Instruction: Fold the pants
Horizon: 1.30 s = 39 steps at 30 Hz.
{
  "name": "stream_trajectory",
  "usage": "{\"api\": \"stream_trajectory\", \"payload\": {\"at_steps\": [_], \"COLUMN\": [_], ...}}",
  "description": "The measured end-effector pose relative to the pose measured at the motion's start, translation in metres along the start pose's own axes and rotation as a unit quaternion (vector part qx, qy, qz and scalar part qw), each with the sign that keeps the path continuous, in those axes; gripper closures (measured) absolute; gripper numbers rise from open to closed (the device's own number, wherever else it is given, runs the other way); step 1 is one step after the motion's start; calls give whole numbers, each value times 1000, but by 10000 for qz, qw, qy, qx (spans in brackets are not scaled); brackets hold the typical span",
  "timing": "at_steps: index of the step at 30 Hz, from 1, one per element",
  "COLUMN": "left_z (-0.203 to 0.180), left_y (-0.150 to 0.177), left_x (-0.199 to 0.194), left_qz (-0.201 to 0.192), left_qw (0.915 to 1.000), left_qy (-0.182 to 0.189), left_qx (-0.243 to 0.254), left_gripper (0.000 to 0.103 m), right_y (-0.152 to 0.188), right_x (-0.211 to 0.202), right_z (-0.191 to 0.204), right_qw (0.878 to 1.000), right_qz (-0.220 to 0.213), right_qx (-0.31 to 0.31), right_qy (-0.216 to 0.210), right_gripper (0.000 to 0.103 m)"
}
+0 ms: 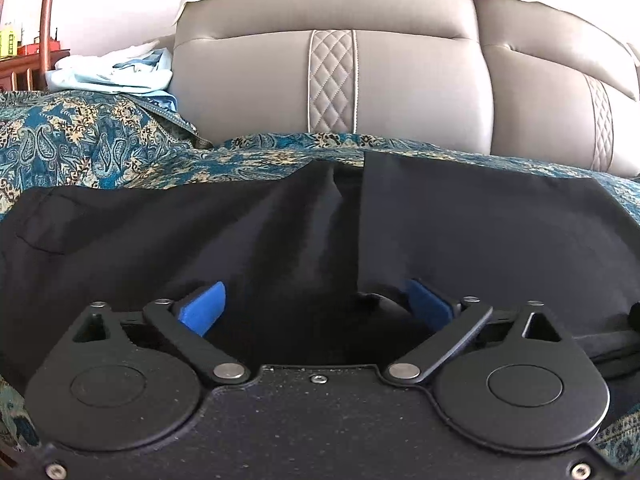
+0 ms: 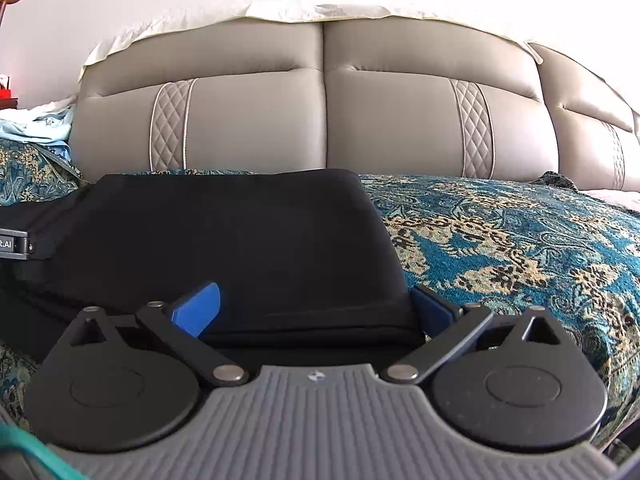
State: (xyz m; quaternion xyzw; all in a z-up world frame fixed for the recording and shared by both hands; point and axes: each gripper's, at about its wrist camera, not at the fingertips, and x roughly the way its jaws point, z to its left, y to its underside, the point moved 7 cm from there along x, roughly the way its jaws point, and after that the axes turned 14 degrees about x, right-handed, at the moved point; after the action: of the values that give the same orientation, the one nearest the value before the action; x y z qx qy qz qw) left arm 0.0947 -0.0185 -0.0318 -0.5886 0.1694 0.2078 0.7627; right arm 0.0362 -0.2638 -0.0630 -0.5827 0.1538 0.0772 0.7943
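Note:
Black pants [image 1: 280, 224] lie on a teal paisley bedspread [image 1: 80, 144]. In the left wrist view a folded layer [image 1: 480, 232] lies over the right half, with a crease down the middle. My left gripper [image 1: 316, 304] is open, its blue fingers [image 1: 202, 306] low over the near edge of the cloth. In the right wrist view the pants [image 2: 240, 240] are a folded stack with a straight right edge. My right gripper [image 2: 316, 308] is open, its blue fingers [image 2: 198, 310] straddling the stack's near right corner. The left gripper's body [image 2: 16, 244] shows at the left edge.
A grey padded headboard [image 1: 360, 80] stands right behind the pants. Light blue clothes [image 1: 116, 72] are heaped at the back left on the bedspread. Bare bedspread [image 2: 520, 248] stretches to the right of the pants. A wooden shelf [image 1: 24, 64] stands far left.

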Motion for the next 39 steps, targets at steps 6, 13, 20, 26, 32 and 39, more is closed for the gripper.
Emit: {"api": "stream_trajectory", "payload": {"at_steps": [6, 13, 20, 26, 32, 39], "left_z": [2, 2, 8, 39, 100, 166], "left_y": [2, 3, -1, -9, -8, 25], "left_x": [1, 1, -4, -34, -60, -72], "left_qz": [-60, -107, 144, 23, -78, 235], "left_qw": [10000, 9999, 9997, 9984, 9948, 9850], "left_qy": [37, 78, 202, 403, 56, -683], "left_qx": [-3, 30, 30, -408, -1017, -1567], "left_gripper": [0, 0, 1, 1, 1, 1], "right_y": [0, 1, -4, -19, -28, -20], "right_x": [-1, -1, -6, -14, -7, 9], "right_z": [0, 1, 6, 24, 66, 133], "right_qw": [10000, 10000, 9999, 9997, 9988, 9940], "right_qz": [-22, -68, -65, -193, -125, 67], "right_qx": [3, 6, -52, -109, 12, -422], "right_qy": [7, 26, 130, -32, -482, -1007], "right_gripper": [0, 0, 0, 0, 0, 0]}}
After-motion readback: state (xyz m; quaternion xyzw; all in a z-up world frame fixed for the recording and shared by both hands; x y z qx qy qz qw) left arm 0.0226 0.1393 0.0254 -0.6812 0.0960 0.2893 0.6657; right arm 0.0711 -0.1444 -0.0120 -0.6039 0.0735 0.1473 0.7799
